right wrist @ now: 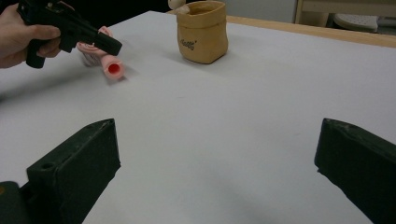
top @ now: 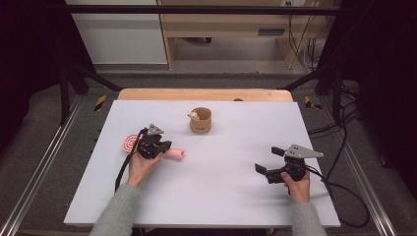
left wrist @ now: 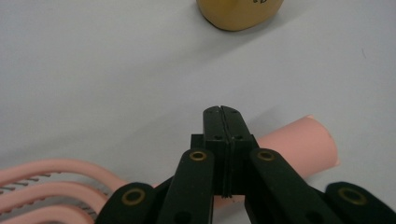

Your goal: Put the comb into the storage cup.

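Left gripper [top: 166,146] fingers pressed together with nothing between them, hovering right over the pink tube [top: 174,154], which lies flat on the tabletop [top: 236,187] just beside the pink spiral mat [top: 130,142]. Tube's long axis running across the table, open end [right wrist: 113,69] pointing toward the right side. From the left gripper view, tube [left wrist: 303,147] passing beneath and just right of the closed tips. Right gripper [top: 269,162] fingers spread wide, empty, well apart from the tube. Left hand far nearer; probably needs opening before any grasp. Tan cup [top: 200,121] farther back, near the middle
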A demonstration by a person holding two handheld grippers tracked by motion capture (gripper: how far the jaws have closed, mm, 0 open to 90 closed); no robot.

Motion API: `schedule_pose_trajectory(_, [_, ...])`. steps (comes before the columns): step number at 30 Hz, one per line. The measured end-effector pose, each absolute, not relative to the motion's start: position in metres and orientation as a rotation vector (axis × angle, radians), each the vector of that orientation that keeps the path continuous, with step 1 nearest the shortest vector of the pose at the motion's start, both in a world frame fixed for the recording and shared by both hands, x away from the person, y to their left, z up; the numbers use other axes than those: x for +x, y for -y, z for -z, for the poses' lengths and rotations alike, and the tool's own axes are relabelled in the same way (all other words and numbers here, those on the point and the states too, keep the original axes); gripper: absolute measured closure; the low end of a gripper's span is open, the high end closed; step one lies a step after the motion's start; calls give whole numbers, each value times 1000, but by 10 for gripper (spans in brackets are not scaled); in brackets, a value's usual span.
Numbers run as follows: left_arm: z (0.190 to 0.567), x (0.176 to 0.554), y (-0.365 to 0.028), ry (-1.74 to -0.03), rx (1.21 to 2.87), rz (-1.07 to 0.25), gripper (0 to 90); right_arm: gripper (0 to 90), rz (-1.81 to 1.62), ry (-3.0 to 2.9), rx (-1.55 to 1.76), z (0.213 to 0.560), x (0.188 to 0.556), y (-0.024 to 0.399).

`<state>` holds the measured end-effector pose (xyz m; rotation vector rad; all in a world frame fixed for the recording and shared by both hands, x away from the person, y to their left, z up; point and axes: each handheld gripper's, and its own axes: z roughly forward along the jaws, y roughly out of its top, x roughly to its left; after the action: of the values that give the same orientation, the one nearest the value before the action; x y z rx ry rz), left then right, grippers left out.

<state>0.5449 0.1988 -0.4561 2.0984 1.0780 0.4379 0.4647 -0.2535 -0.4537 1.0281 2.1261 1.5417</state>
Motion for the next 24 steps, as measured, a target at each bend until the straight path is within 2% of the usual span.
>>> schedule_pose_trajectory(24, [458,528,-204,-1038,2150,-422,899,3,-1543,-2131,1027,454,465,253])
